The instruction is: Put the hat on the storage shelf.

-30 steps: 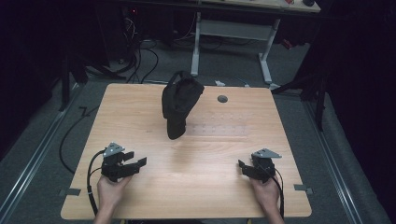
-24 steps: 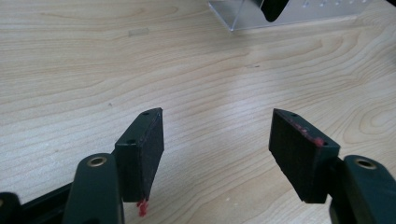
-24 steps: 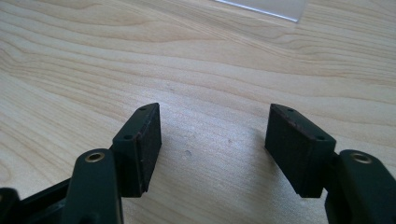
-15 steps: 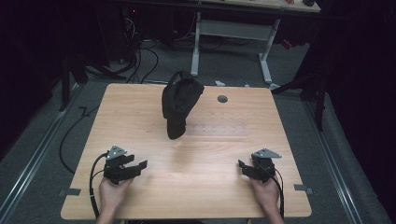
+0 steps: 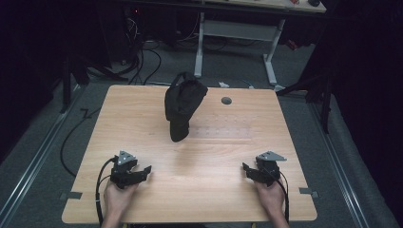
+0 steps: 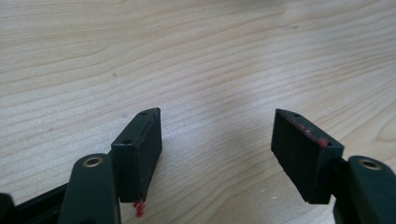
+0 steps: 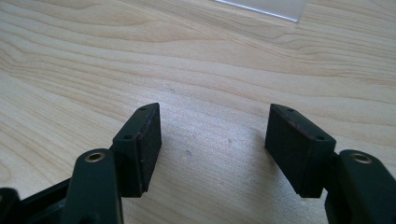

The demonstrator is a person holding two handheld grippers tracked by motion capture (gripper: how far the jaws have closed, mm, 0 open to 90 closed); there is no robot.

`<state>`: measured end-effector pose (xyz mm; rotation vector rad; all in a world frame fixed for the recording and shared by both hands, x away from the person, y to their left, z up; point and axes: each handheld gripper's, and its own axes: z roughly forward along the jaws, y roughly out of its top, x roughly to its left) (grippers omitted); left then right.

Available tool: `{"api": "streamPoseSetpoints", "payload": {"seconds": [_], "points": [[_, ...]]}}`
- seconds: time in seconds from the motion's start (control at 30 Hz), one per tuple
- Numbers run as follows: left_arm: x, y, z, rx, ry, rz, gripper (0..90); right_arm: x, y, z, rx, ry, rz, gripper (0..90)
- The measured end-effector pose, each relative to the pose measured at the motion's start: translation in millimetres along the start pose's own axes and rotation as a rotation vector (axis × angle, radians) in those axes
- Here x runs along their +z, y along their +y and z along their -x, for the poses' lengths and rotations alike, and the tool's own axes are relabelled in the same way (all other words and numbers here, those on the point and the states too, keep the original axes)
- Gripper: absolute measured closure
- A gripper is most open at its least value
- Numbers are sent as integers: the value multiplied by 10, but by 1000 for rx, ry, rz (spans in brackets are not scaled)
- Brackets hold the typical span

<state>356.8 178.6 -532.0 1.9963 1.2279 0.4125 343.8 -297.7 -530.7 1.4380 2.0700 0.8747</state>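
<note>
resting low on the pale wooden table (image 5: 199, 190), left gripper (image 5: 142, 172) and right gripper (image 5: 248, 170) both spread wide with nothing between, crumpled black fabric cap (image 5: 182, 107) well beyond them

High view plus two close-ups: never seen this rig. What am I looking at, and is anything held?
No robot arm here: a person holds a two-jaw gripper in each hand. The high view looks down on a wooden table, with the left gripper and right gripper near its front edge. The close-ups come from cameras riding on each gripper, looking along its black jaws: left gripper, right gripper. Both stand open over bare wood, holding nothing. A black cap lies at the table's far middle, beside a small grey disc, apart from both grippers.
</note>
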Motion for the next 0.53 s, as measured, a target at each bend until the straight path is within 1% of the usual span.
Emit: {"api": "streamPoseSetpoints", "payload": {"seconds": [0.07,0.13,0.2,0.37,0.53], "points": [[6,-13,9,1,11,6,334,0,0,-2,2,1,0,365],[9,-19,-4,-6,11,15,333,0,0,-2,2,0,0,364],[19,-36,-3,0,26,32,333,0,0,-2,2,0,-1,364],[30,-32,26,22,37,23,316,0,0,-3,2,1,0,364],[42,-29,61,50,57,13,299,0,0,-3,2,0,0,364]]}}
